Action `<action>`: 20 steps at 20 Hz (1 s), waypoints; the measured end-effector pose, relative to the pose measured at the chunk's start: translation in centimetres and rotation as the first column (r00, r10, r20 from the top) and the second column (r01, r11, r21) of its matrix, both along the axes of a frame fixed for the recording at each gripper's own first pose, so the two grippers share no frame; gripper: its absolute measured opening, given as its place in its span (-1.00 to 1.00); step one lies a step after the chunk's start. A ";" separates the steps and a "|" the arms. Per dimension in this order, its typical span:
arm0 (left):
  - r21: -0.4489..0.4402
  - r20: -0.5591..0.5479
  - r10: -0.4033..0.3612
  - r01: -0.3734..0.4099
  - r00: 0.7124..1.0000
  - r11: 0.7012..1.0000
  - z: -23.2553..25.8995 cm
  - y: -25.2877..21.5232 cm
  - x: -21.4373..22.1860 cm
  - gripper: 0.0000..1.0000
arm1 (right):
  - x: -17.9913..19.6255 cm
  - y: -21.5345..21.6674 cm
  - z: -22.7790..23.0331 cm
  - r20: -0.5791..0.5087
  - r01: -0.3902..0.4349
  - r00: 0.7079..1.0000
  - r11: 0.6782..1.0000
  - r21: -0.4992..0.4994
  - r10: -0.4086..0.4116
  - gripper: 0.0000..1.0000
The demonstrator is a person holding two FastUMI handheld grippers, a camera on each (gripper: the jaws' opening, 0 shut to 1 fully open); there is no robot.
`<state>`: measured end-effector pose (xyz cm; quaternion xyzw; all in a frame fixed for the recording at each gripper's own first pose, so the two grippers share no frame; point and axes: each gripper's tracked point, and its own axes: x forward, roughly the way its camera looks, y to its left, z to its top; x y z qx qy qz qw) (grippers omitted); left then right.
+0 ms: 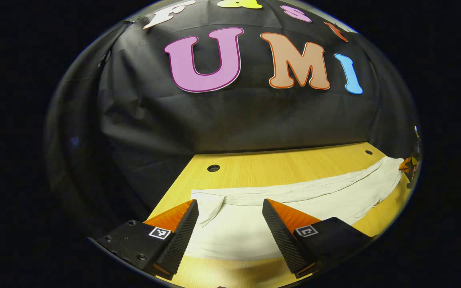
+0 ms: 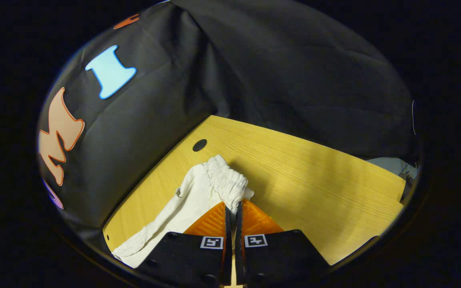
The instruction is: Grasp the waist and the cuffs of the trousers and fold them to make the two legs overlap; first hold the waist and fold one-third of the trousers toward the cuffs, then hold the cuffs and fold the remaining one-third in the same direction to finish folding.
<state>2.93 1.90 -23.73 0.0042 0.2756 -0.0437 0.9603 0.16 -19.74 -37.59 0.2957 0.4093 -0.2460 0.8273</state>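
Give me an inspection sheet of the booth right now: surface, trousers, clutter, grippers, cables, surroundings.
Surface: wooden table with round holes.
Job's things: white trousers lie stretched out on the table; elastic waist bunched up.
Clutter: nothing seen.
Grippers: left hand-held gripper open over the cuff end; right hand-held gripper shut on the waist.
Cables: nothing seen.
Surroundings: black cloth wall behind the table.
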 end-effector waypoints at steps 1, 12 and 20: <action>-0.005 -0.001 -0.001 0.001 1.000 1.000 0.1 0.0 -0.1 0.92 | 0.3 0.2 0.0 0.028 -0.029 0.999 1.000 -0.003 0.029 -0.89; -0.054 -0.008 0.048 -0.048 0.999 0.997 0.0 0.5 -0.3 0.93 | 1.9 1.8 0.7 0.262 -0.336 0.908 0.942 -0.014 0.328 -0.90; -0.071 -0.020 0.098 -0.099 0.995 0.992 -0.1 0.6 -0.1 0.93 | 2.0 2.8 -0.4 0.331 -0.497 0.821 0.868 0.012 0.465 -0.90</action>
